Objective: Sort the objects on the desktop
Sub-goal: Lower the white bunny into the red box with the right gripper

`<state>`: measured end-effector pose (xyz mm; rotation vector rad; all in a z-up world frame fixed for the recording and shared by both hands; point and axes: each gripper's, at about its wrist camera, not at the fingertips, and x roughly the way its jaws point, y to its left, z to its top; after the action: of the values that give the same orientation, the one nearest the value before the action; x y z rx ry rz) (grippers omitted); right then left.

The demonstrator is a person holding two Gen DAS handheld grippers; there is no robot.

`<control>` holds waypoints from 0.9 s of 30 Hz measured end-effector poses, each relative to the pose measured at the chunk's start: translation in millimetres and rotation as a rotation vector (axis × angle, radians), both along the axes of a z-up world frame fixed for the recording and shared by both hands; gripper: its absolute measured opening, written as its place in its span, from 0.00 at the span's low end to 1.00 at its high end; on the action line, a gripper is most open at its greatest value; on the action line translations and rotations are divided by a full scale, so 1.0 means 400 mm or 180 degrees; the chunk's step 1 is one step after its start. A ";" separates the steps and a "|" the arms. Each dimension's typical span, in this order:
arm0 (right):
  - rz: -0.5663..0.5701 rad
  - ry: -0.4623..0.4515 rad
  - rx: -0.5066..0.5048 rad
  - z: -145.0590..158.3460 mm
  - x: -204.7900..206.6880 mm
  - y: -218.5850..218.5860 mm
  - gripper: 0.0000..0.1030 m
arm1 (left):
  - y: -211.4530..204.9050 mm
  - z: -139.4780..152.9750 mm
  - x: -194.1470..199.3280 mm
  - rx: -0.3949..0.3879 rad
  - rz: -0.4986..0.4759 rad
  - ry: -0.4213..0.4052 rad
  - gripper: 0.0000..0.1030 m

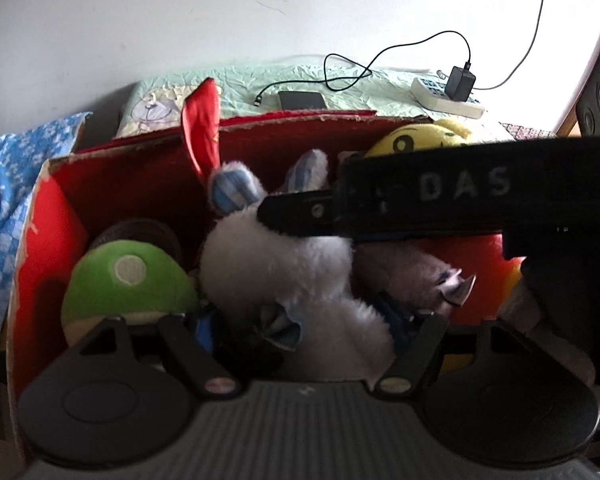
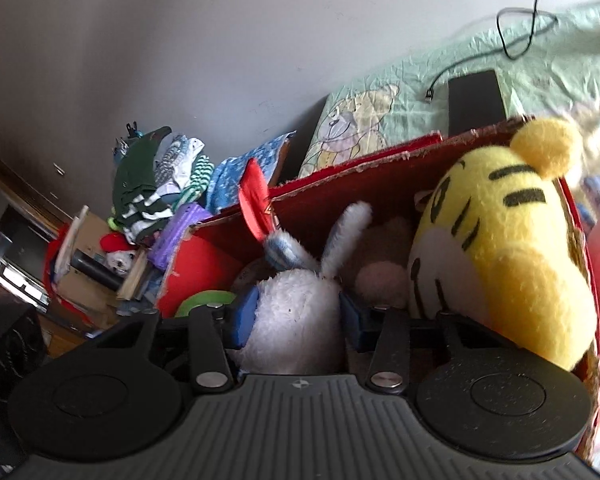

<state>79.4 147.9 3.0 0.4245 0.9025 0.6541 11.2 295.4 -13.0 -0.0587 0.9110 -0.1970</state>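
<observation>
Right wrist view: red cardboard box (image 2: 380, 184), centre; white plush rabbit (image 2: 296, 316) inside, beside yellow tiger plush (image 2: 500, 256). Right gripper (image 2: 296, 320) clenched on rabbit's head; left gripper (image 1: 300, 320) apparently grasping its body. Step: seating rabbit. Next: release both.

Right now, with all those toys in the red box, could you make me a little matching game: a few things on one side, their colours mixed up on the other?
Things:
1. rabbit plush
2. tiger plush
3. round plush in the box's left corner
4. charger plug on the power strip

Colours:
A. green
B. black
C. white with blue-lined ears
D. yellow with black stripes

Pairs: 1-C, 2-D, 3-A, 4-B
</observation>
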 end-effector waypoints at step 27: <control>-0.0241 -0.0051 0.0112 0.034 -0.050 -0.030 0.44 | 0.053 0.063 -0.058 -0.0103 0.0002 -0.0214 0.82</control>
<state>59.5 136.1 16.8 0.4820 0.8569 0.6039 -12.0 316.5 12.2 -0.0817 0.8409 -0.2120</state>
